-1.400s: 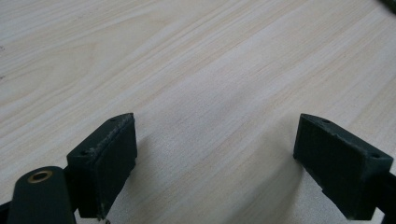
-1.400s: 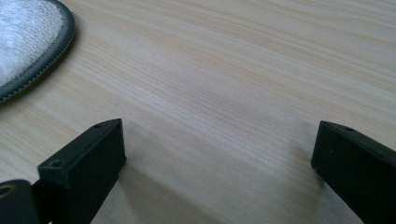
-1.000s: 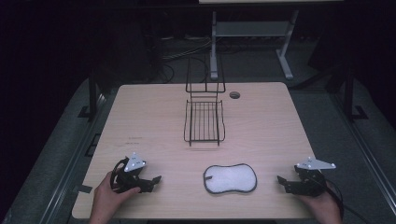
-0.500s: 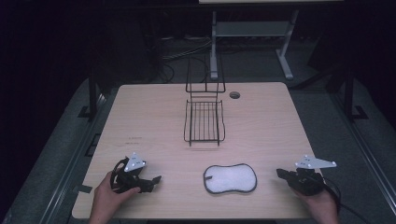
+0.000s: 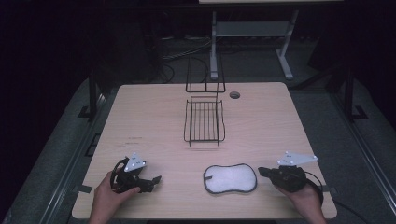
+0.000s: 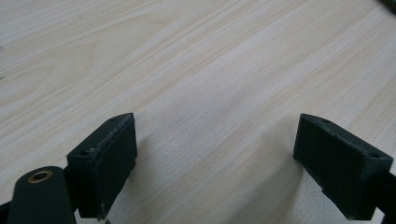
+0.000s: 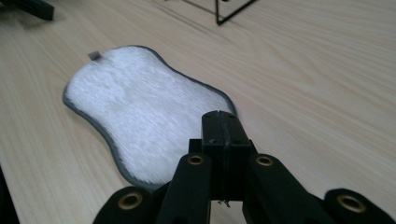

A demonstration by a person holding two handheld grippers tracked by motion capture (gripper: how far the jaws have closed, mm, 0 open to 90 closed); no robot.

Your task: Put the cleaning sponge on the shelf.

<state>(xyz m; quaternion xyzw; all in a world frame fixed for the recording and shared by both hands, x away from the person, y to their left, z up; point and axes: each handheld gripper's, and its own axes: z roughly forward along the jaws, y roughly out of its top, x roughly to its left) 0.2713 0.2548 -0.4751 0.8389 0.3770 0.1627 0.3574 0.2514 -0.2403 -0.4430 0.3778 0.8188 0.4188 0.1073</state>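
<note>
Left hand-held gripper (image 5: 150, 181) jaws wide over bare surface (image 5: 149, 116), near left. Right hand-held gripper (image 5: 262, 171) jaws closed, empty, tips apparently just beside pad (image 5: 230, 178); rack (image 5: 204, 121) mid-surface.

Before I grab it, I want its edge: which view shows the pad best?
The right gripper view: the pad lies close, its grey rim and tab clear. The high view shows its whole outline, small. The left gripper view gives table.

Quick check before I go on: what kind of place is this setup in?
Probably a lab or recording studio, not a home. A bare wooden table stands in a dark room with cables on the floor behind it. On it are a black wire rack and a white pad.
</note>
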